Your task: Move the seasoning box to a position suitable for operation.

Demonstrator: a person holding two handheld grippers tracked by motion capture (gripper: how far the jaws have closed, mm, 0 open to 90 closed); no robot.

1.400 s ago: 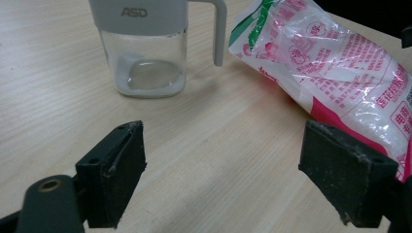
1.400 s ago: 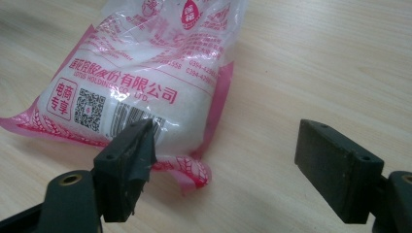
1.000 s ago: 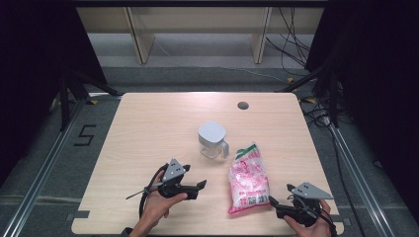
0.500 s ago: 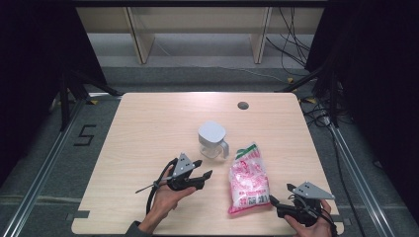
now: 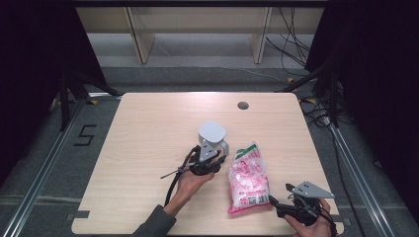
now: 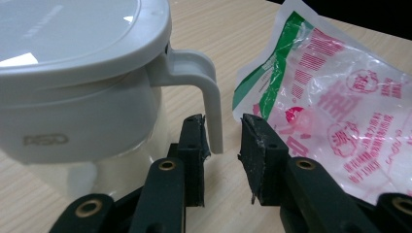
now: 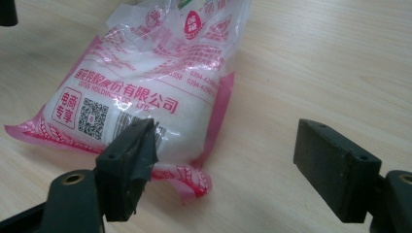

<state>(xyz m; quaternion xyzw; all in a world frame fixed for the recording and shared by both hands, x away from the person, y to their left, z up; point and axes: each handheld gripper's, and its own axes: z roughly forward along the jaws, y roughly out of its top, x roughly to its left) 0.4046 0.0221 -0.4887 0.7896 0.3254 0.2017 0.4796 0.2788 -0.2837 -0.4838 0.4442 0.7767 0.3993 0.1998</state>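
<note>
Left gripper (image 6: 222,141) jaws closing around the jug's handle (image 6: 206,92), mid-tabletop, not yet clamped; right gripper (image 7: 228,162) wide apart beside the bag (image 7: 145,82).

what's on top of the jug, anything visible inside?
A flat grey lid sits on the jug, covering the mouth. The clear lower wall shows nothing I can make out; the inside is otherwise hidden. The left gripper's jaws straddle the handle.

A light wooden table (image 5: 143,148) carries a lidded white jug (image 5: 212,136) and a pink bag (image 5: 248,177).
</note>
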